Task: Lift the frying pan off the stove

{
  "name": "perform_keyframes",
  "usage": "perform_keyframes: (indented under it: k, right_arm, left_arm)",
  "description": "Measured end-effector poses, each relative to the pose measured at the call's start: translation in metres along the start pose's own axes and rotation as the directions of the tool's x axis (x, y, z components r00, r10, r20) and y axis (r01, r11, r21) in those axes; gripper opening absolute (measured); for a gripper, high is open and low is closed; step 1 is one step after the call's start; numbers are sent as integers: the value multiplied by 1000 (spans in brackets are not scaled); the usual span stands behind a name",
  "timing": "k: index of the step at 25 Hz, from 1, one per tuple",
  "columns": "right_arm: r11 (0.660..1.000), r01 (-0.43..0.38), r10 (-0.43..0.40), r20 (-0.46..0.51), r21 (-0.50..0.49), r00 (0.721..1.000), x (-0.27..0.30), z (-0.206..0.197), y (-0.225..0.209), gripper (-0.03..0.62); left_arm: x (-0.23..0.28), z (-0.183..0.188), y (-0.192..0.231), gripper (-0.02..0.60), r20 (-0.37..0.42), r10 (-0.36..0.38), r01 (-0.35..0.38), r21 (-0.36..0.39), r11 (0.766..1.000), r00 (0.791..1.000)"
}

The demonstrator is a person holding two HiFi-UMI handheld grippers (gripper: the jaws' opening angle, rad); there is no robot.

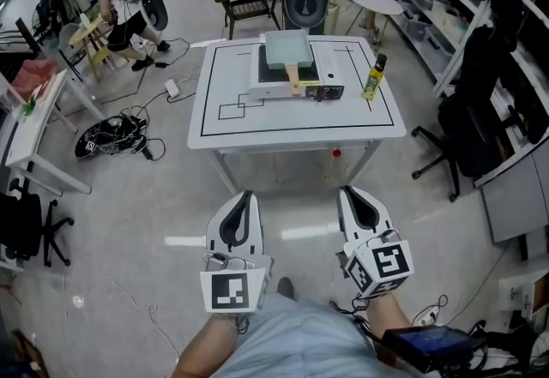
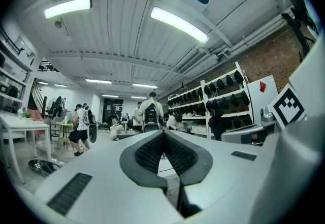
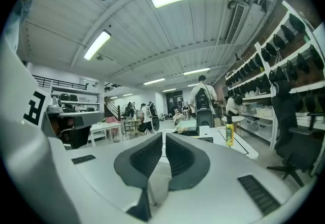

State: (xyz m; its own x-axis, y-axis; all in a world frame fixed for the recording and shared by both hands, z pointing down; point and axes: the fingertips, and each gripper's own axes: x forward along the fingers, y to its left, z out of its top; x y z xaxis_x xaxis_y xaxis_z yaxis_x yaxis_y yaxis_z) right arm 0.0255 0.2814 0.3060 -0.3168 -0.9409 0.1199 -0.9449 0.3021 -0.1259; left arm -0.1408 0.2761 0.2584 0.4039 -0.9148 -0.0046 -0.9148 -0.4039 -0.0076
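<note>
Looks steeply down across open floor to a white worktop (image 1: 257, 123) carrying a white stove (image 1: 266, 90). On top of the stove, a square pale-green frying pan (image 1: 286, 49), with its wooden handle (image 1: 294, 76) reaching over the stove's near edge. Just right of the stove, an upright yellow bottle (image 1: 374, 76). Well short of the stove, low by the person's body, left hand-held gripper (image 1: 249, 194) and right hand-held gripper (image 1: 343, 190) side by side, each with jaws pressed together on nothing.

Judged as the approach, with no lifting begun. To do it well: close in on the stove and spread one pair of jaws before arriving. Take the handle squarely, partway along, and clamp firmly. Then raise straight up, keeping the pan level. If the stove shifts, steady it with the other hand-held gripper.

Pan apparently empty, showing only a bare pale inside. Impossible to tell from here how full the bottle is.
</note>
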Motion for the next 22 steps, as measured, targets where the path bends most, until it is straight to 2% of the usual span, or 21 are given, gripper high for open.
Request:
perform_keyframes:
  k: [2, 7, 11, 17, 22]
  right_arm:
    - [1000, 13, -13, 8, -3, 1000, 9, 4, 0, 51]
    - [999, 45, -45, 3, -7, 999, 21, -1, -2, 51]
    - [997, 76, -76, -24, 13, 997, 26, -12, -15, 51]
    - [997, 73, -71, -58, 39, 996, 49, -32, -24, 51]
    - [996, 70, -66, -70, 57, 995, 83, -34, -46, 51]
  left_arm:
    - [9, 1, 6, 18, -18, -6, 6, 15, 1000, 1000]
    - [29, -4, 8, 18, 35, -73, 73, -23, 997, 997]
    - [41, -21, 4, 18, -1, -109, 109, -31, 994, 994]
    - [64, -43, 9, 18, -57, -113, 111, -37, 993, 992]
    - [101, -48, 15, 18, -72, -108, 106, -32, 994, 992]
